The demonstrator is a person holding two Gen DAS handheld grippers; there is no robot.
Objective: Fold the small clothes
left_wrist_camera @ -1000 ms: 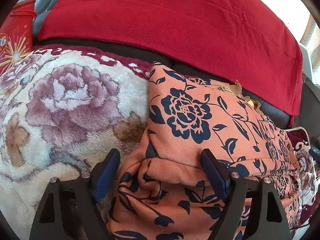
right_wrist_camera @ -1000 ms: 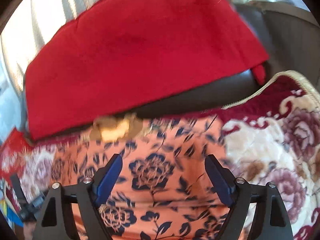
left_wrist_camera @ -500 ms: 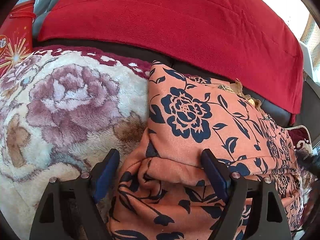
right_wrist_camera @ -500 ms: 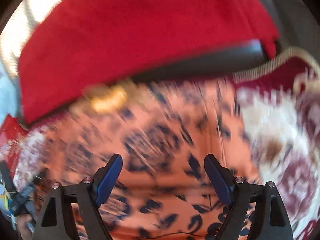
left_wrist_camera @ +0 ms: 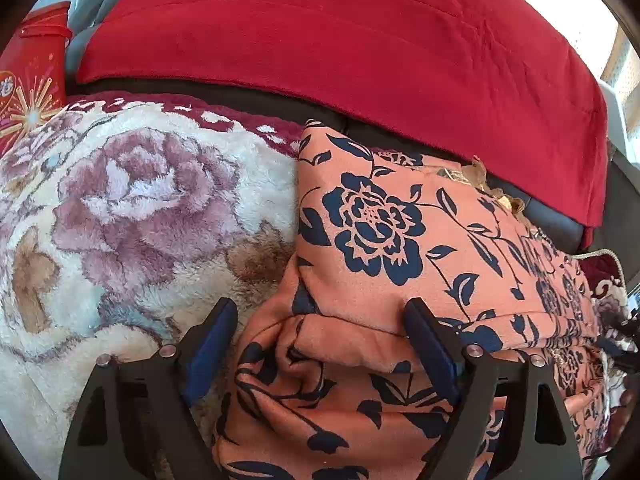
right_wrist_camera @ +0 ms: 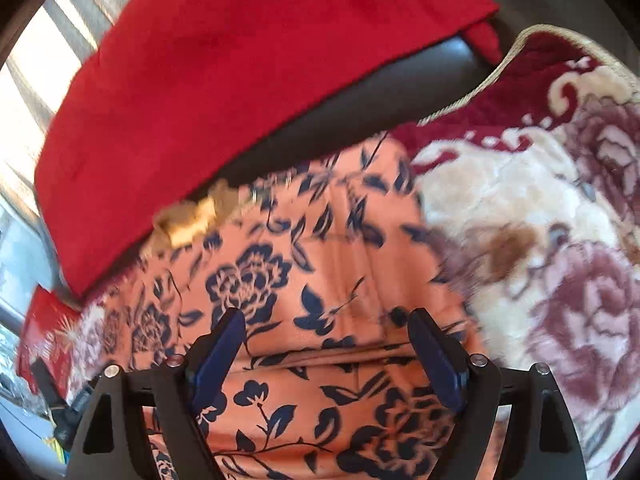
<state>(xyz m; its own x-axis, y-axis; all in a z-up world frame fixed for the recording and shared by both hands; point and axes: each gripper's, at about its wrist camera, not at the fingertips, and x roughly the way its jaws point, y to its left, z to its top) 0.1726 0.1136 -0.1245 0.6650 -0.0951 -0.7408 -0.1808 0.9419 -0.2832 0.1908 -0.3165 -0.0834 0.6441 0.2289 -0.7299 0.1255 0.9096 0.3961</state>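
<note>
This looks like a living room in a home. A dark leather sofa point(left_wrist_camera: 552, 224) stands here with a red throw point(left_wrist_camera: 340, 40) over its back, and a fluffy rose-pattern blanket point(left_wrist_camera: 132, 208) covers the seat. A red gift box point(left_wrist_camera: 28, 80) stands at one end. Daylight comes through a window point(right_wrist_camera: 28, 80) behind.

Plush floral blanket point(left_wrist_camera: 132, 216) covers the near surface, cream with mauve roses and a maroon border. Red throw point(left_wrist_camera: 360, 40) drapes the dark sofa back point(left_wrist_camera: 248, 100) at far side. Red box point(left_wrist_camera: 28, 80) with gold starburst print stands far left, beside the blanket edge.
</note>
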